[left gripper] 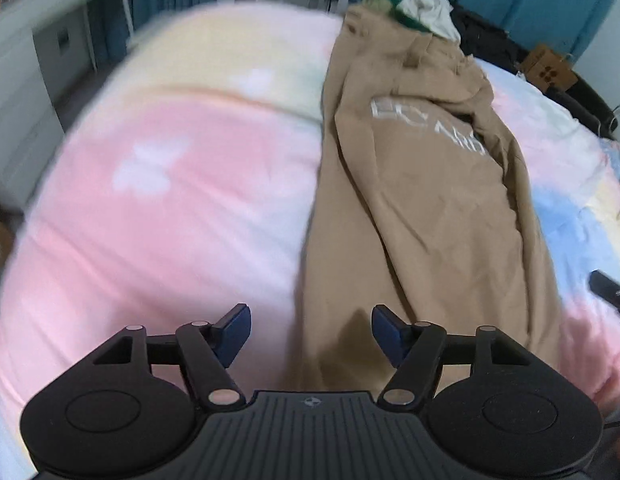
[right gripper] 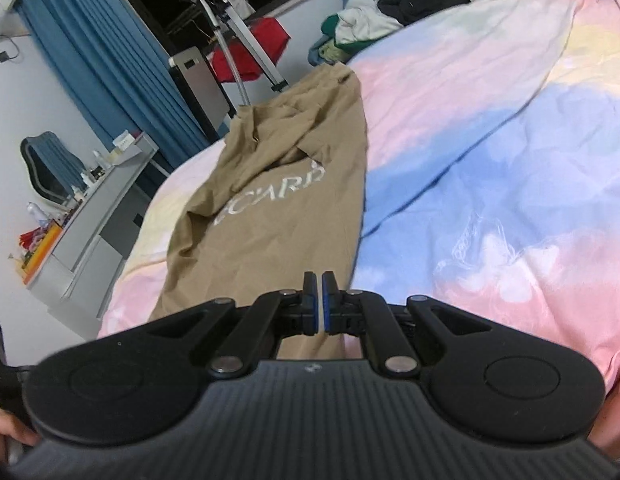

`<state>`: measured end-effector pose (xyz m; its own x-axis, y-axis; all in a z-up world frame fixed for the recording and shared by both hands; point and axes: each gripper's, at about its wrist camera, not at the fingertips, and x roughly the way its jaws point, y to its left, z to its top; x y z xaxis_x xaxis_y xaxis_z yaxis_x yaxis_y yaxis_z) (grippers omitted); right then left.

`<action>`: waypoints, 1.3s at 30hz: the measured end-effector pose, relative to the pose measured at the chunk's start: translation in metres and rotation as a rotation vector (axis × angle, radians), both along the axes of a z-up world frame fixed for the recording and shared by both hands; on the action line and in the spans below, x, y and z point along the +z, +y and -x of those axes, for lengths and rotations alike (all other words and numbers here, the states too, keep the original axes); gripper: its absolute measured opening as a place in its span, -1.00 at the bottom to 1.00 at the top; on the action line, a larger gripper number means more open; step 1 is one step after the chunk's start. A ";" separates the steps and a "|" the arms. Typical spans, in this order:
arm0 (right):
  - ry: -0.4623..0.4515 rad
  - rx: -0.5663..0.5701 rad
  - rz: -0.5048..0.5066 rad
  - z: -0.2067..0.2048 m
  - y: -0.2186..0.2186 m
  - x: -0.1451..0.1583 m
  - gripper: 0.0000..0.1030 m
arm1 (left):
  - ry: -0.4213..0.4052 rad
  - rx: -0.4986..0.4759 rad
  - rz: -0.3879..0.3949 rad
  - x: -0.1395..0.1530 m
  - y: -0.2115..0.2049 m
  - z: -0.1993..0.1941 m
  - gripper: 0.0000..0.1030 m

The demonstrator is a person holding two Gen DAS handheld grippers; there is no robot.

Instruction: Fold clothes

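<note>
Tan trousers with white lettering lie lengthwise on the pastel bedcover, folded into a long strip, waistband at the far end. My left gripper is open and empty, hovering over the near end of the trousers at their left edge. In the right wrist view the trousers stretch away from my right gripper, whose jaws are closed with nothing visibly between them, just above the near end. The right gripper's tip shows at the left view's right edge.
A pile of green, white and black clothes sits at the bed's far end. A grey dresser stands beside the bed, with blue curtains, a drying rack and a cardboard box beyond.
</note>
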<state>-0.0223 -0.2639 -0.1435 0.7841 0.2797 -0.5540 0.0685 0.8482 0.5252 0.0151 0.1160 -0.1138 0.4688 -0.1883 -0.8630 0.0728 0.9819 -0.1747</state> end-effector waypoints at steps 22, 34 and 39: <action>0.090 0.019 -0.126 -0.008 -0.009 -0.021 -0.87 | -0.123 -0.619 -0.364 -0.004 -0.124 0.066 -0.85; 0.115 0.039 -0.119 -0.010 -0.006 -0.024 -0.86 | -0.056 -0.372 -0.141 0.003 -0.071 0.053 0.46; 0.138 0.045 -0.104 -0.010 -0.003 -0.025 -0.85 | 0.000 -0.252 -0.025 0.000 -0.049 0.034 0.50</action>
